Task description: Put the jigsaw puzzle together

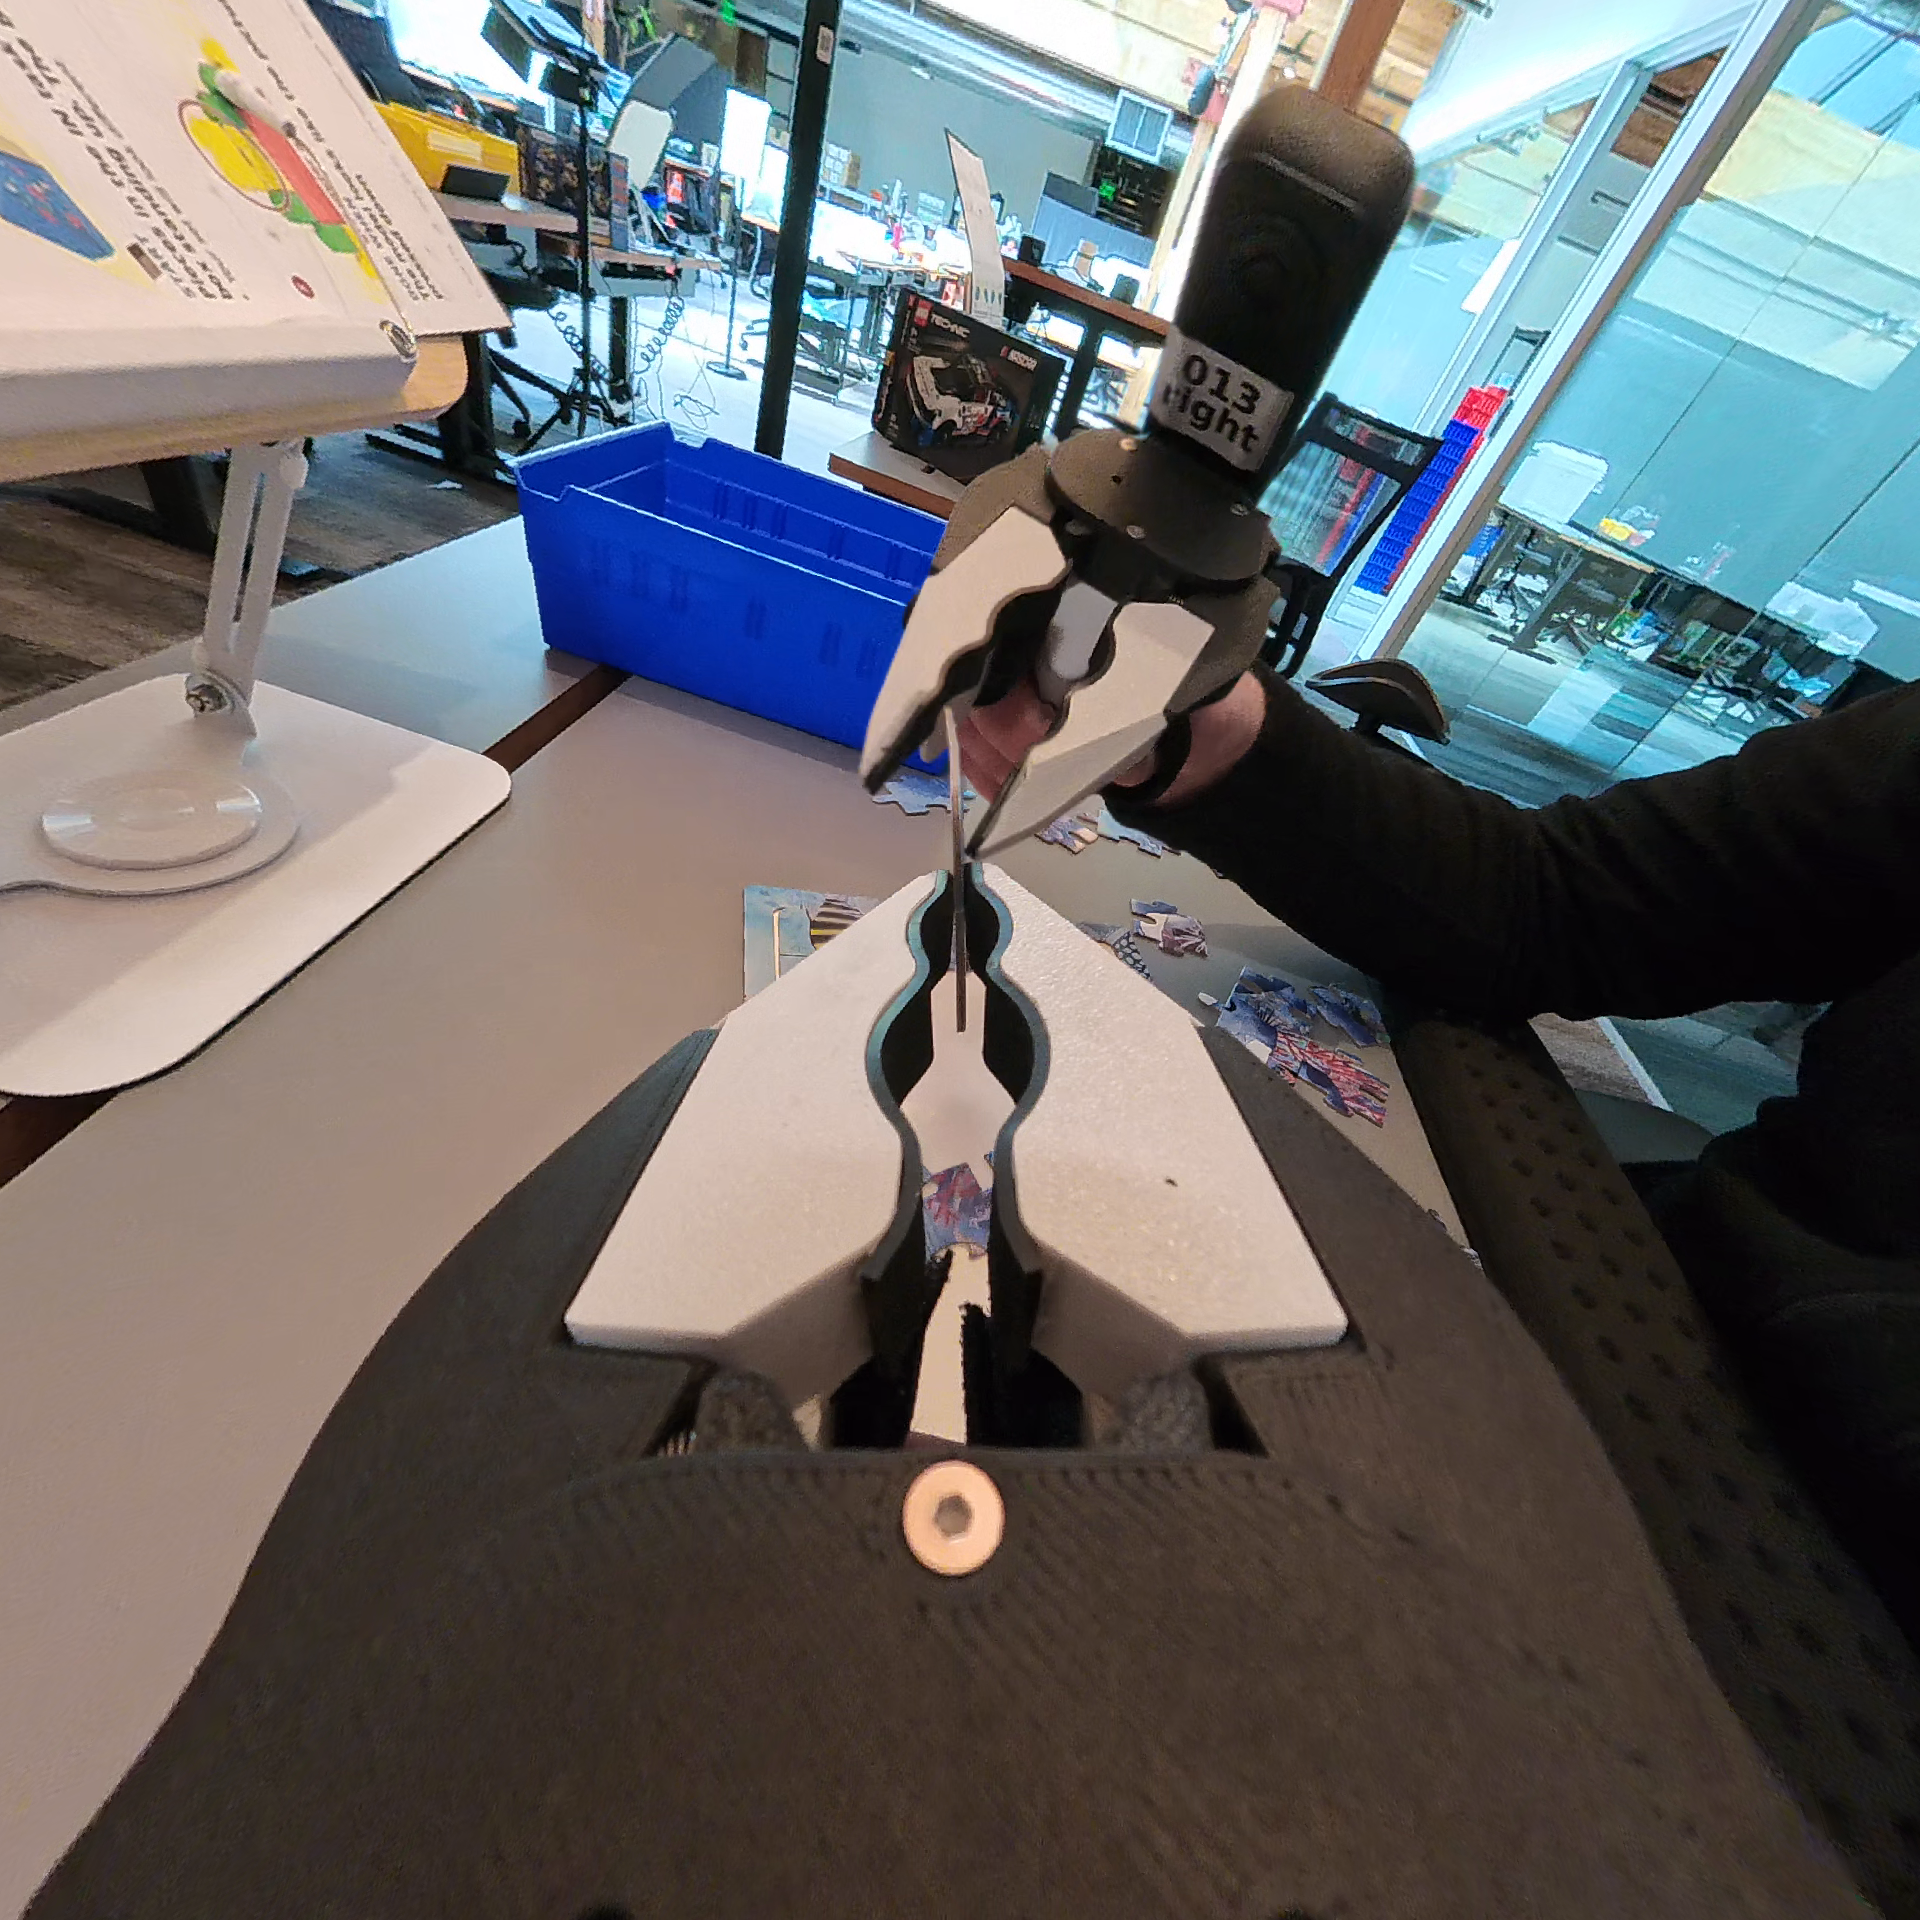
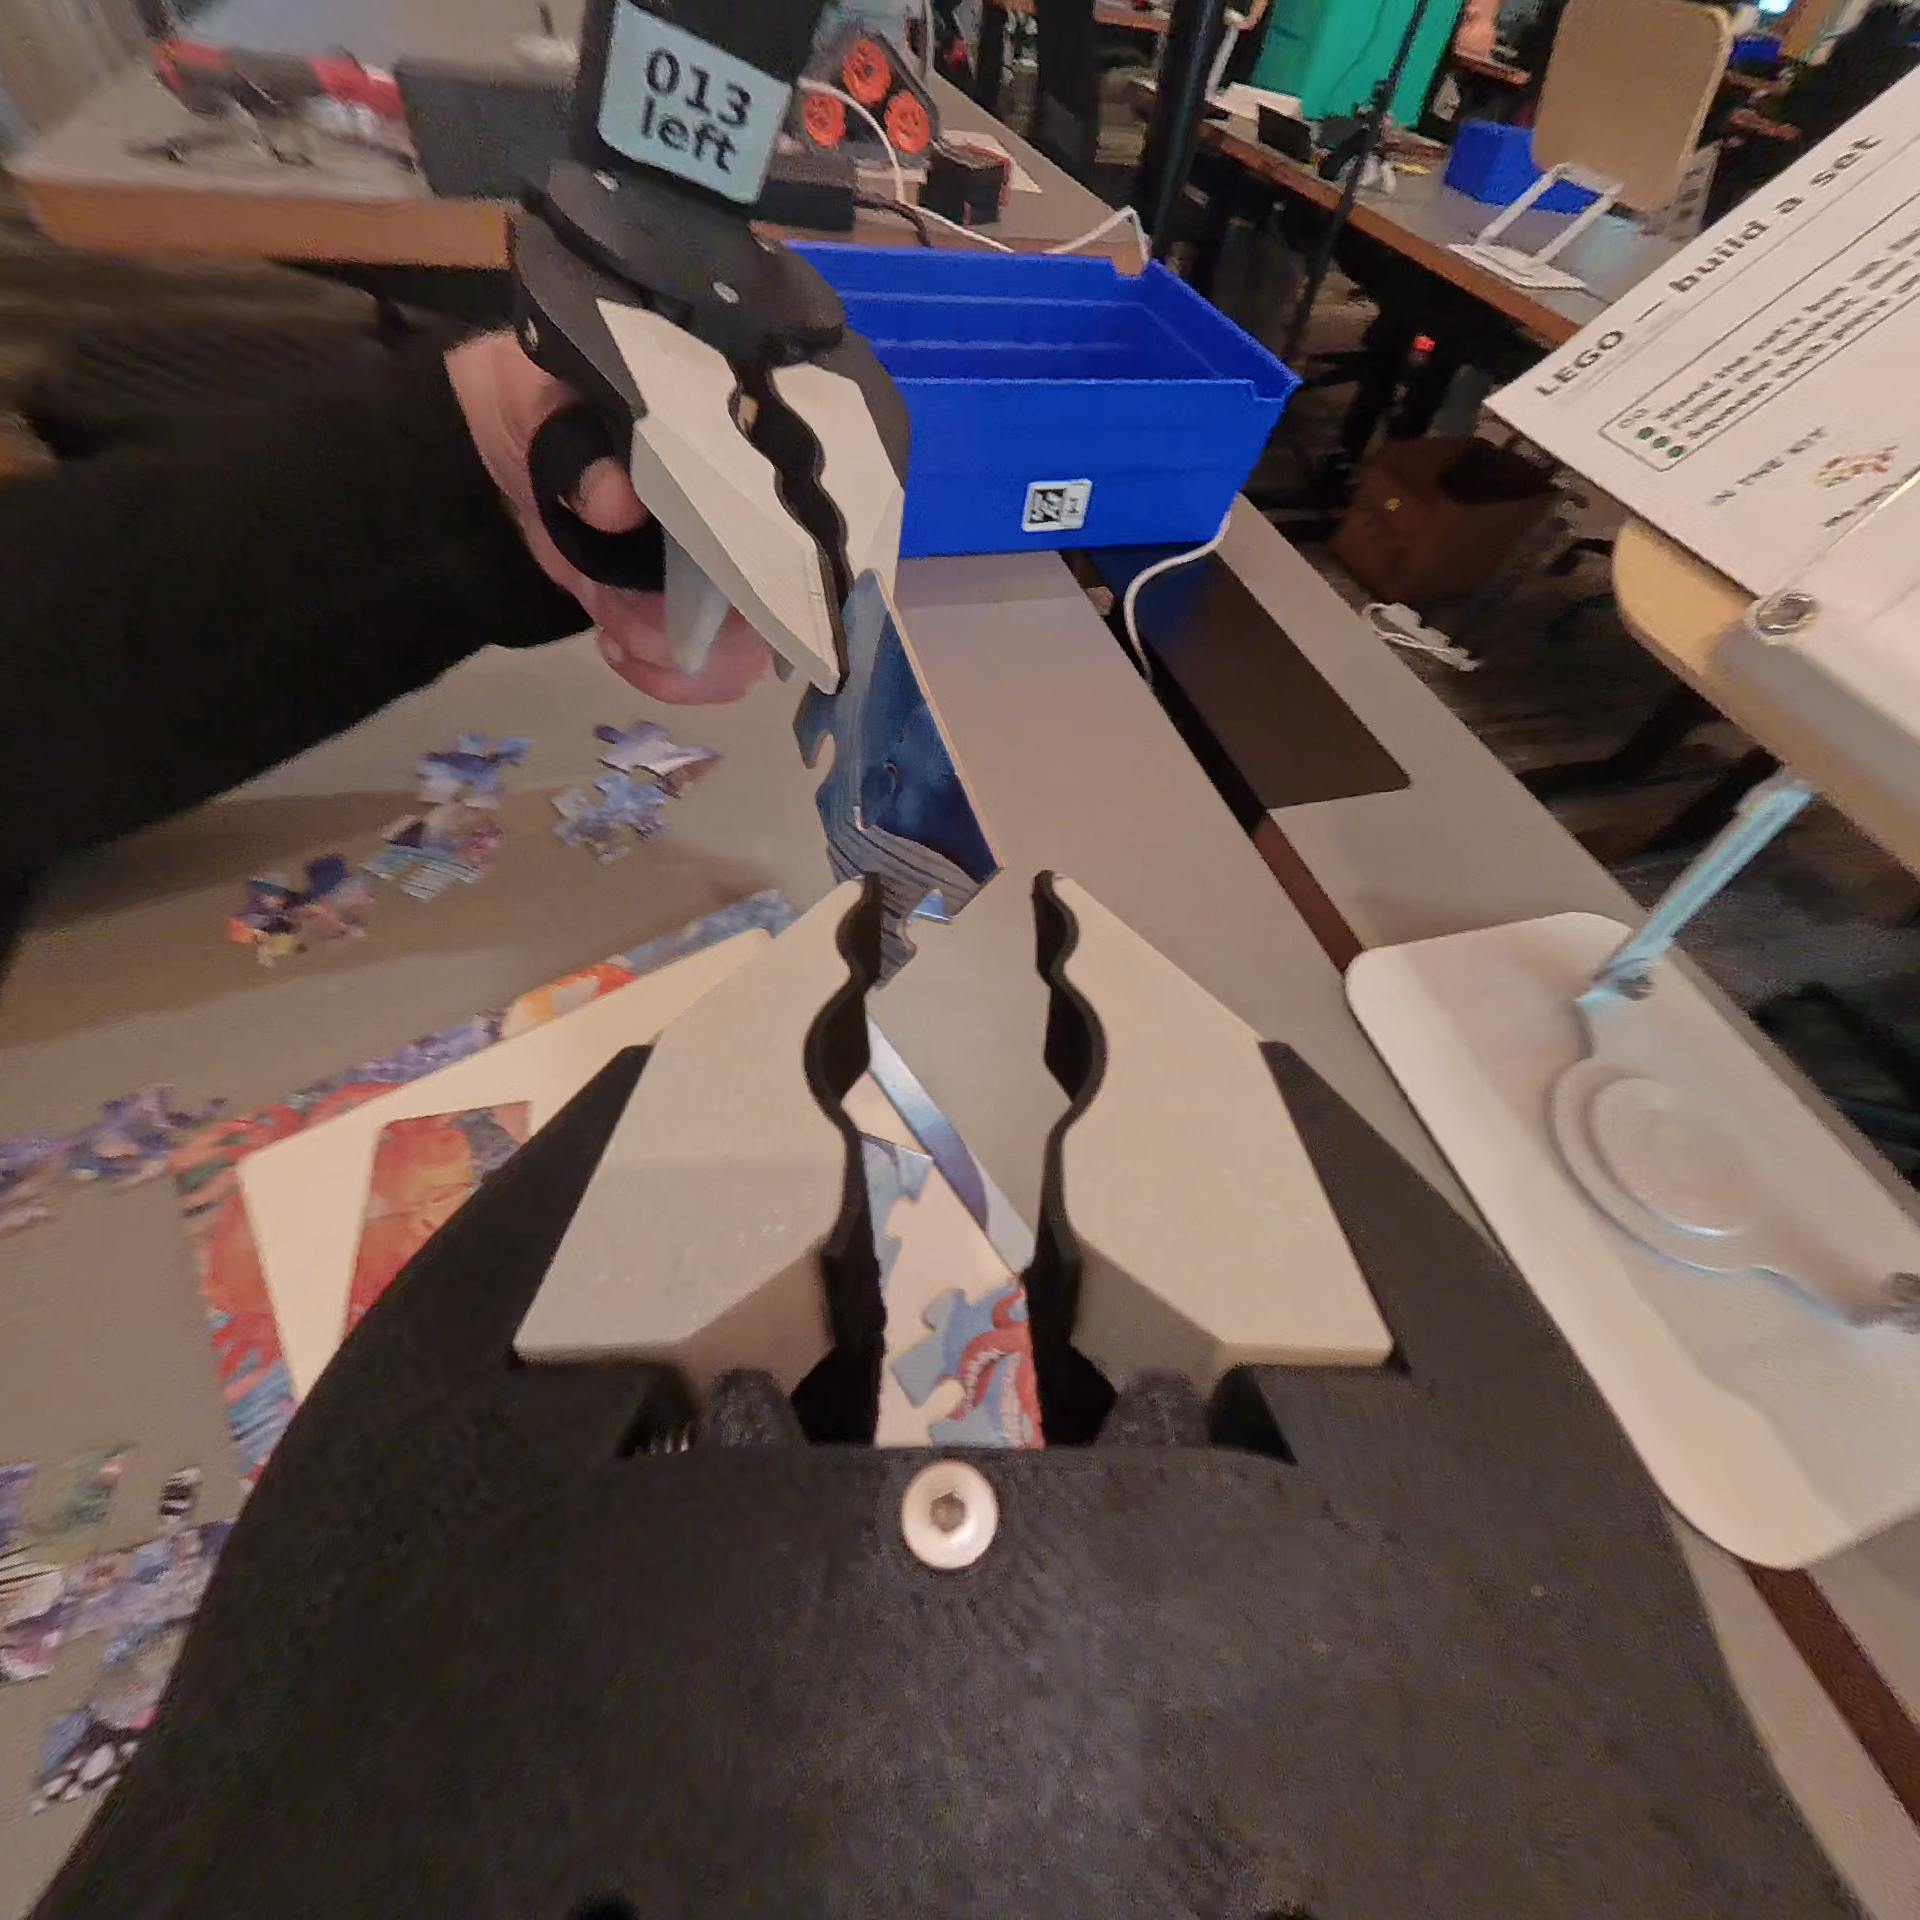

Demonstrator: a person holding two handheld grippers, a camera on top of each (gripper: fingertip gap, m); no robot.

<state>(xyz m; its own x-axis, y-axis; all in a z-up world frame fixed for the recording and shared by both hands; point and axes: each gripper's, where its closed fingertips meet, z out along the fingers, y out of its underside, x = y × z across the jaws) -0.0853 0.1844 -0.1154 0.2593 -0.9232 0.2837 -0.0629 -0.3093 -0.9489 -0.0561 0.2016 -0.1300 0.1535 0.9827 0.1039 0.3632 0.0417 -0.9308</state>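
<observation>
My left gripper (image 1: 961,883) is shut on a blue puzzle piece (image 1: 961,966), seen edge-on in its own view. In the right wrist view the left gripper (image 2: 857,634) holds this piece (image 2: 904,790) up above the table, hanging downward. My right gripper (image 2: 953,894) is open; the piece's lower end sits between its fingers, close to the left one. The open right gripper also shows in the left wrist view (image 1: 928,810). The partly built puzzle (image 2: 436,1164) with an orange picture lies on the grey table (image 1: 520,1039) below. Loose pieces (image 2: 468,821) lie scattered beyond it.
A blue bin (image 1: 717,582) stands at the far edge of the table, also in the right wrist view (image 2: 1060,436). A white stand (image 1: 208,810) holding an instruction sheet is beside it. More loose pieces (image 1: 1309,1039) lie by a person's black sleeve (image 1: 1507,883). Left tips to right tips: about 5 cm.
</observation>
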